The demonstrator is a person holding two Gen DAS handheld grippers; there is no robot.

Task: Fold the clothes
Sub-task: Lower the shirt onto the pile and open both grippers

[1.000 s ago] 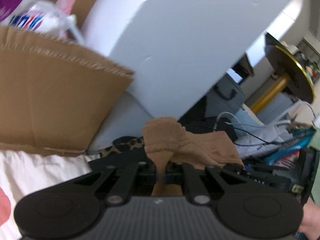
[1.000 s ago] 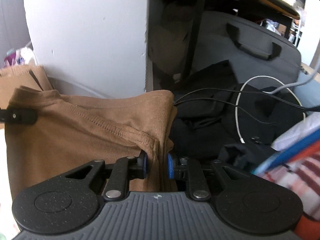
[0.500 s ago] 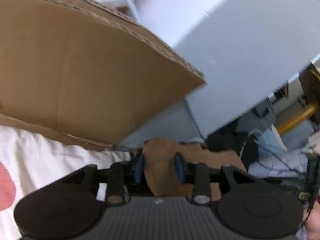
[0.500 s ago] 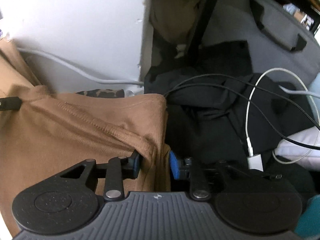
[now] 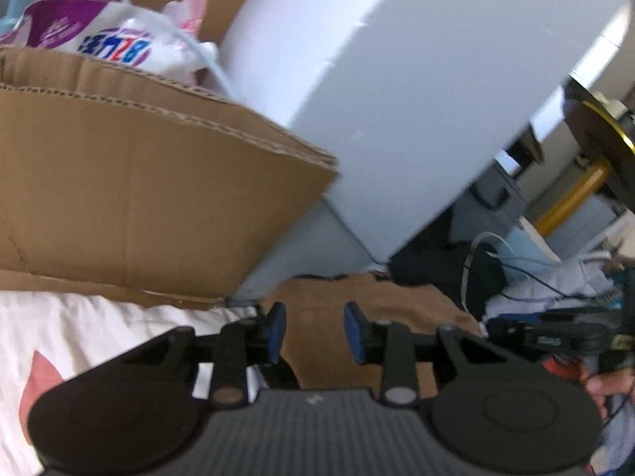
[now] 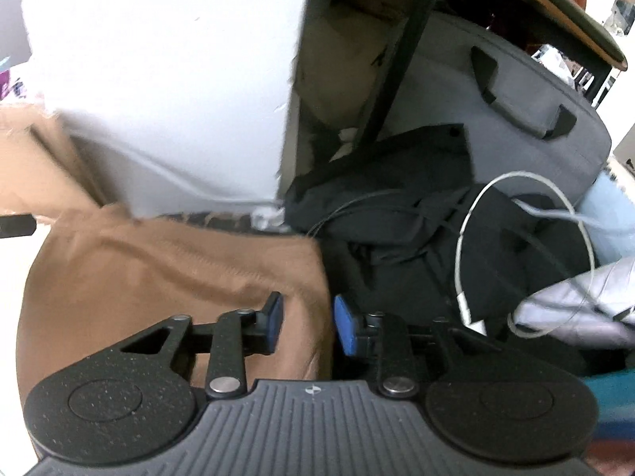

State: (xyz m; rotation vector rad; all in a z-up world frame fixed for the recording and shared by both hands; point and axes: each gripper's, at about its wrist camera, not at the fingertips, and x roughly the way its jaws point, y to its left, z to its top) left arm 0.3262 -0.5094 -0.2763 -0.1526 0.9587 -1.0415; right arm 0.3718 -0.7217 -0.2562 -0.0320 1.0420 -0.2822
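I have let go with both hands: my left tongs (image 5: 313, 331) stand wide, nothing between the blue pads, and my right tongs (image 6: 306, 323) are spread the same way, the pads clear of the cloth. A second ago each pair was pinched on a bunched edge of the brown garment (image 6: 166, 277), held up off the bed; half a second ago the pads were parting. Now the garment lies flat on the bed sheet (image 5: 79, 337), at twelve o'clock from my left tongs and from nine to twelve o'clock of my right, its right edge just beside the black clothing pile (image 6: 416, 214). The cardboard box (image 5: 139, 198) sits at ten o'clock. I judge one fold is laid down; whether more folds are needed, I cannot tell.
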